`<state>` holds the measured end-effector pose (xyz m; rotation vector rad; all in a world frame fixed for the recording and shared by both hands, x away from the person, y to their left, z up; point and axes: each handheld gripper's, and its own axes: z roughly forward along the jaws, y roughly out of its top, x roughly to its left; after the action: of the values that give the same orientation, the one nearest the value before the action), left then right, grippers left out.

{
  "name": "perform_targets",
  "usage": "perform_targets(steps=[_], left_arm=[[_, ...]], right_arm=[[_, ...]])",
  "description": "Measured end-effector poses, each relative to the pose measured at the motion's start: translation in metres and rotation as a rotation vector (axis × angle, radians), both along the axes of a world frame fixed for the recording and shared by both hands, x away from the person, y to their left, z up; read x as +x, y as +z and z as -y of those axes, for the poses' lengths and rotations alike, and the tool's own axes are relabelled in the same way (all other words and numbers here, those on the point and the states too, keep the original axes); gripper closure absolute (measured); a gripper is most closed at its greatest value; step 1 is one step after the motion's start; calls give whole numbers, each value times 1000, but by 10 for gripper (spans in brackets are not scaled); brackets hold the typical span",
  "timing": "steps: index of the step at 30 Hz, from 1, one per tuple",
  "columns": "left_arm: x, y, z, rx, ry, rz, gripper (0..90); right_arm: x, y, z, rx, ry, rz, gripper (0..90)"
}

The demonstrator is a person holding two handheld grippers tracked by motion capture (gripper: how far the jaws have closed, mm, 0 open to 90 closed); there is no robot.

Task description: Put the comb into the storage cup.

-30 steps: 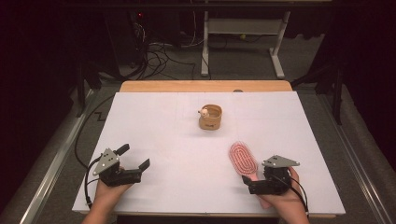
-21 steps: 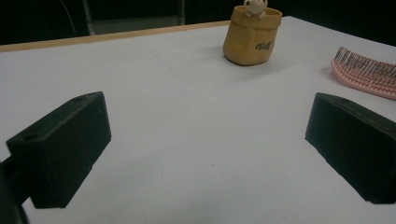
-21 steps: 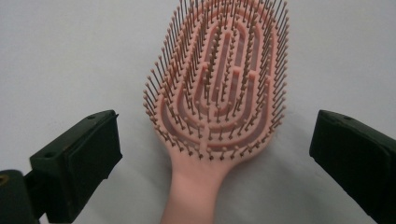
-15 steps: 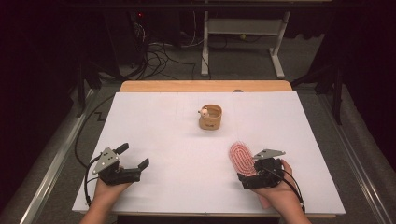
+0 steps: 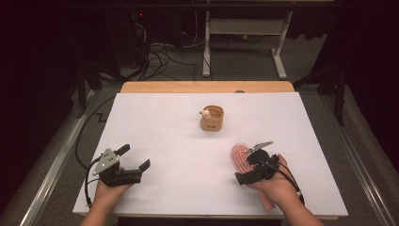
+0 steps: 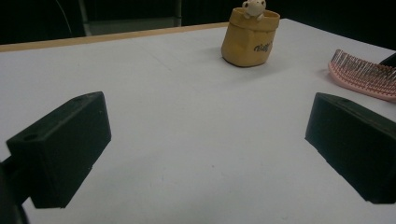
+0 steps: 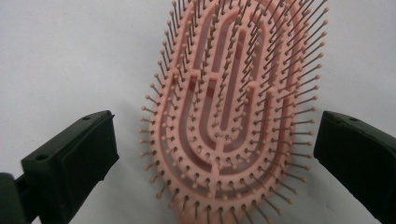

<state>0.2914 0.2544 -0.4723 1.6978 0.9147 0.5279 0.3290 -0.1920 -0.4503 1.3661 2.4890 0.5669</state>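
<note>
Bristles up, a pink hairbrush (image 7: 233, 116) lies flat on the white bench (image 5: 164, 122) between the spread jaws of the right tongs (image 5: 250, 165) — released, clear of it on both sides. Left tongs (image 5: 134, 160) rest released too, nothing between them. Ahead of them — well apart — stands a tan pouch-shaped holder (image 6: 250, 37) with a small figure (image 6: 253, 8) on its rim.
</note>
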Motion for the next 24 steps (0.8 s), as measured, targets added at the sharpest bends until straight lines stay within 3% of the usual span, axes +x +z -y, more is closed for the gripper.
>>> perform_targets(steps=[7, 24], left_arm=[[0, 0, 1, 1, -6, 1, 8], [-1, 1, 0, -4, -3, 6, 8]], right_arm=[[12, 2, -8, -48, -1, -26, 9], [31, 1, -17, -87, 0, -92, 118]])
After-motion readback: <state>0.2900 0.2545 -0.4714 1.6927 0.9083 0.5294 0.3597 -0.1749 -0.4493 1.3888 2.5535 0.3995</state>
